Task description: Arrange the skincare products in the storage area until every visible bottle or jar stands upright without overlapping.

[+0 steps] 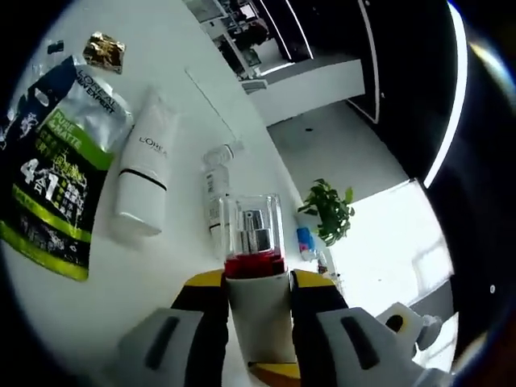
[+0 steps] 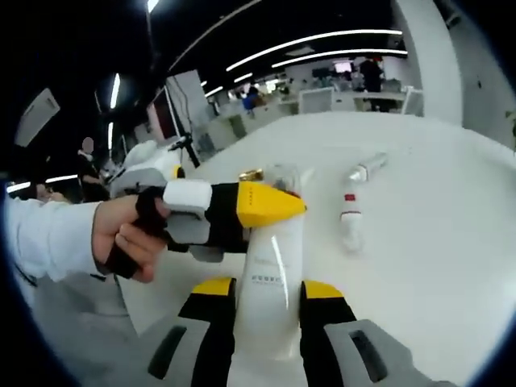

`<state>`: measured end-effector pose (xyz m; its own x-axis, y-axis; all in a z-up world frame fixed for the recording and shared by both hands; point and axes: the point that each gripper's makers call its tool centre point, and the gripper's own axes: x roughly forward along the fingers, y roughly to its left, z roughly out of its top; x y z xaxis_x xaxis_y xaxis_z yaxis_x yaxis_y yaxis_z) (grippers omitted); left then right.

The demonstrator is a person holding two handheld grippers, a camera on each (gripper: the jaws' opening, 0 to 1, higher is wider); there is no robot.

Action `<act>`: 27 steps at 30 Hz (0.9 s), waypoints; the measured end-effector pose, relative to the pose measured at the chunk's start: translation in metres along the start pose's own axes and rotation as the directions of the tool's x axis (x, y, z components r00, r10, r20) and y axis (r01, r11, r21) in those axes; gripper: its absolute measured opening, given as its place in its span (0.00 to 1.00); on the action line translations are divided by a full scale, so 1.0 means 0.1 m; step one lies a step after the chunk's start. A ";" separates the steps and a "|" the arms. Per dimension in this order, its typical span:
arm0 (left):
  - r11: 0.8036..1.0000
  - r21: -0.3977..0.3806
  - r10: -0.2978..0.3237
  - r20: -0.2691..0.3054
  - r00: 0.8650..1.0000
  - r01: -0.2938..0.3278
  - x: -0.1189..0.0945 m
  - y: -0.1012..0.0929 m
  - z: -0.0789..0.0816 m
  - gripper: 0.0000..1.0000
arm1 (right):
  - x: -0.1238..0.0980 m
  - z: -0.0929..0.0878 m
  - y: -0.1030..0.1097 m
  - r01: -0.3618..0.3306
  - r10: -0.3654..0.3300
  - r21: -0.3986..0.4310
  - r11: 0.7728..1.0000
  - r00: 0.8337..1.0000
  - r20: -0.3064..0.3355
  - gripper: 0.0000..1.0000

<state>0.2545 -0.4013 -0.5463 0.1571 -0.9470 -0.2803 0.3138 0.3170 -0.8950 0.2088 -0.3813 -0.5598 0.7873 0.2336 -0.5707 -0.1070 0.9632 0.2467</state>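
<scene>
Both grippers close on one white pump bottle with a red collar and clear cap [image 1: 255, 278]: the left gripper [image 1: 256, 302] pinches it between its yellow-tipped jaws, and the right gripper [image 2: 262, 310] clamps its lower body. Beyond the left gripper, on the white bench [image 1: 145, 274], lie a small clear spray bottle [image 1: 215, 189], a white squeeze tube [image 1: 145, 173] and a green-and-silver sachet pack [image 1: 60, 169].

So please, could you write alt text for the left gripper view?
The left tongs grip a white bottle with a red band and clear cap. Beyond it on the white table lie a white tube, a green-and-black sachet and a small bottle.
</scene>
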 end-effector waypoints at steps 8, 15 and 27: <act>0.953 0.300 -0.023 -0.042 0.999 0.034 0.00 -0.25 0.01 0.23 | -0.04 -0.01 0.02 0.005 -0.005 -0.014 1.000 1.000 0.003 0.22; 0.883 0.462 -0.059 -0.066 0.996 0.083 0.03 -0.37 0.04 0.23 | -0.05 0.04 -0.03 0.002 -0.001 -0.026 1.000 1.000 0.012 0.21; 0.752 0.636 -0.099 -0.153 0.983 0.175 0.09 -0.47 -0.03 0.23 | -0.06 0.04 -0.06 -0.035 0.034 -0.030 0.999 0.999 -0.013 0.21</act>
<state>0.2383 -0.4245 -0.5075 -0.0200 -0.9706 -0.2398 0.8586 0.1062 -0.5016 0.2067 -0.3891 -0.5547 0.7751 0.2684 -0.5720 -0.1527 0.9580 0.2426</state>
